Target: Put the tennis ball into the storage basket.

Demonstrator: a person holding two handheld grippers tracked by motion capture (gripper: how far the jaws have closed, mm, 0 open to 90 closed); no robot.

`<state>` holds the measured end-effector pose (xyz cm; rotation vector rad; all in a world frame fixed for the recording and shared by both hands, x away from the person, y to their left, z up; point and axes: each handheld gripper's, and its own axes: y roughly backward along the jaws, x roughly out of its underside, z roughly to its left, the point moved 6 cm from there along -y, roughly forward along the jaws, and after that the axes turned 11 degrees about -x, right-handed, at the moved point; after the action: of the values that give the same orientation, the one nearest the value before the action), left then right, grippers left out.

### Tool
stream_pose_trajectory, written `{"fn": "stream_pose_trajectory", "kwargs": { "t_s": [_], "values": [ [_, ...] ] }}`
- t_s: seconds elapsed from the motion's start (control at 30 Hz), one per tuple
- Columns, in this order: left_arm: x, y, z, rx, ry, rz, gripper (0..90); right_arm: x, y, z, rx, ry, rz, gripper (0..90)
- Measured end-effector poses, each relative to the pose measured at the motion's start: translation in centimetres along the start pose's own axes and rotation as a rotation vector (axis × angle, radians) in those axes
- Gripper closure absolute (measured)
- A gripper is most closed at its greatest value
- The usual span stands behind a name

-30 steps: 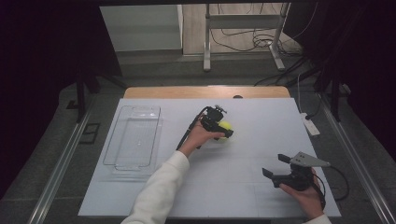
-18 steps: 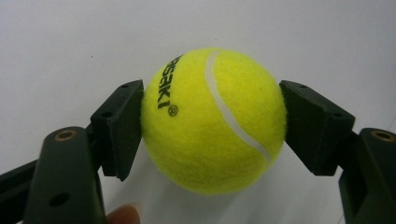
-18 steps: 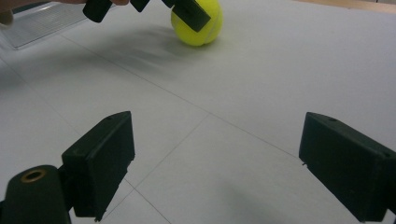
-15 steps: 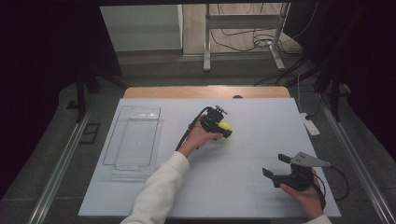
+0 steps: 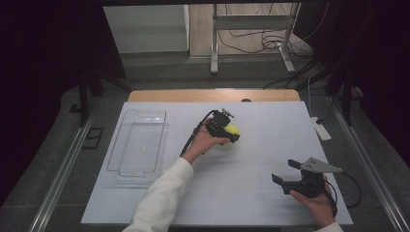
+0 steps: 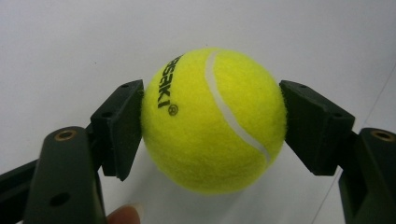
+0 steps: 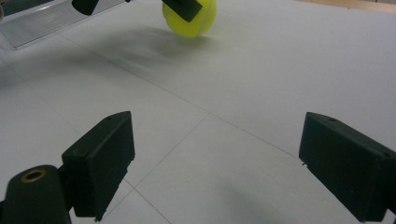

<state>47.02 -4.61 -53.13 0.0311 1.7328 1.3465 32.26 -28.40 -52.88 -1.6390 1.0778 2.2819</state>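
In the high view, the tennis ball (image 5: 233, 130) is half hidden behind the left gripper (image 5: 227, 131); in the left gripper view, its printed lettering is cut short by the left pad; in the right gripper view, its top is cropped by the upper edge.

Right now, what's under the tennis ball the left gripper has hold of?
Under the tennis ball, clamped by the left gripper, lies bare white table and its shadow. Whether it touches the table cannot be told; the ball covers that spot.
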Motion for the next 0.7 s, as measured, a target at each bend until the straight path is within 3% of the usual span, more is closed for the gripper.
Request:
{"fn": "stream_pose_trajectory", "kwargs": {
  "t_s": [0.7],
  "values": [
    [0.3,1.5,-0.1,0.007,-0.003,-0.041,27.0,0.0,0.0,0.0,0.003,0.001,0.003,11.1]
  ]
}}
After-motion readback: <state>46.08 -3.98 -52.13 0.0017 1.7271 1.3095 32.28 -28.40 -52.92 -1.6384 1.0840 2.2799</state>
